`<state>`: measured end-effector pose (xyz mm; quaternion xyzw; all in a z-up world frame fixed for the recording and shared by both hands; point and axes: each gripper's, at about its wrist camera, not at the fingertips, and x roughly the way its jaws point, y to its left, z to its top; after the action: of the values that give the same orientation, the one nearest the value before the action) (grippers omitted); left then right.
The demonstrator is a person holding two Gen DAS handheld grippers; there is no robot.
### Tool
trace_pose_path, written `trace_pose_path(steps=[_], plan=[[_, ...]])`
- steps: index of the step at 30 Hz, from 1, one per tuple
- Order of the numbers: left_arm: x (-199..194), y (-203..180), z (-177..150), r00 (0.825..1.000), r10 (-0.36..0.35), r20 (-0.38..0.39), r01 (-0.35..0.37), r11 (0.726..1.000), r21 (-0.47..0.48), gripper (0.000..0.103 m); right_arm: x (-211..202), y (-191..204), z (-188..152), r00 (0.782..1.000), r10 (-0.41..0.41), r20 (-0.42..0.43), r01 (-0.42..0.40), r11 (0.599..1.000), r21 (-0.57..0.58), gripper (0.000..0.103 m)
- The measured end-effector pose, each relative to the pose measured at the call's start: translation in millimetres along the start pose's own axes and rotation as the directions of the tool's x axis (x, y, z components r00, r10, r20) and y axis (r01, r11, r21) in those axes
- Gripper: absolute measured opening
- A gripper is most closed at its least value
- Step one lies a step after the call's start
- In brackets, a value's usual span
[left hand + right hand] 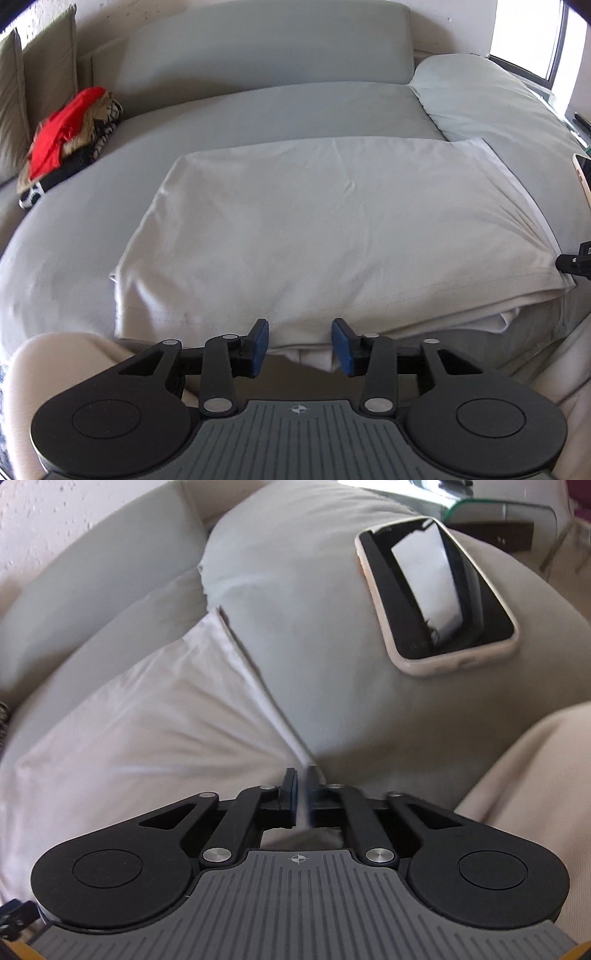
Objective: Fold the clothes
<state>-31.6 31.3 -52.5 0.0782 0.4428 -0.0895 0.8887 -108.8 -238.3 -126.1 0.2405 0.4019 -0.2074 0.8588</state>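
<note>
A white garment (332, 221) lies folded into a broad rectangle on the grey sofa seat (258, 110). My left gripper (300, 345) is open at the garment's near edge, its blue pads on either side of a fold of cloth hanging there. My right gripper (302, 797) is shut on the garment's right edge (129, 720), and wrinkles fan out from its fingertips. The left wrist view also shows the right gripper (574, 260), at the garment's right corner.
A pile of red, tan and black clothes (70, 136) sits at the far left of the sofa. A phone (436, 590) in a pale case lies on the grey cushion (295, 609) to the right. A beige armrest (535, 775) flanks the right gripper.
</note>
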Motion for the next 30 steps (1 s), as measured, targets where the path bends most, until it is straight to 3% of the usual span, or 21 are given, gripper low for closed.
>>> trace_pose_path(steps=[2, 7, 14, 17, 21, 23, 25, 28, 30], plan=[[-8, -2, 1, 1.000, -0.003, 0.020, 0.002, 1.000, 0.014, 0.039, -10, 2, -4, 1.000, 0.008, 0.016, -0.008, 1.000, -0.003, 0.037], [-14, -13, 12, 0.997, -0.033, 0.072, 0.031, 0.999, 0.026, 0.041, -33, 29, -17, 0.991, 0.126, 0.049, -0.120, 0.987, -0.109, 0.038], [10, -36, 16, 0.999, -0.019, 0.048, 0.016, 0.998, 0.065, 0.041, -36, 65, -29, 0.960, 0.280, 0.025, -0.269, 0.939, -0.213, 0.038], [15, -38, 8, 0.998, -0.008, 0.055, 0.004, 0.997, 0.072, 0.041, -22, 74, -40, 0.964, 0.265, 0.014, -0.248, 0.921, -0.302, 0.036], [12, -35, 3, 0.999, -0.023, 0.035, 0.021, 0.997, 0.070, 0.041, -17, 71, -50, 0.972, 0.234, -0.030, -0.232, 0.924, -0.305, 0.035], [10, -32, 1, 0.999, -0.035, 0.014, 0.034, 0.997, 0.064, 0.041, -21, 68, -50, 0.972, 0.221, -0.085, -0.236, 0.930, -0.281, 0.036], [8, -30, -1, 0.999, -0.048, -0.006, 0.048, 0.997, 0.058, 0.041, -20, 54, -53, 0.957, 0.205, -0.204, -0.244, 0.951, -0.189, 0.037], [5, -26, -5, 0.997, -0.066, -0.037, 0.068, 0.997, 0.049, 0.041, -17, 22, -62, 0.904, 0.305, -0.301, -0.313, 0.949, 0.023, 0.038], [3, -23, -7, 0.995, -0.079, -0.057, 0.081, 0.996, 0.042, 0.041, -21, 7, -60, 0.898, 0.365, -0.248, -0.345, 0.931, 0.121, 0.046]])
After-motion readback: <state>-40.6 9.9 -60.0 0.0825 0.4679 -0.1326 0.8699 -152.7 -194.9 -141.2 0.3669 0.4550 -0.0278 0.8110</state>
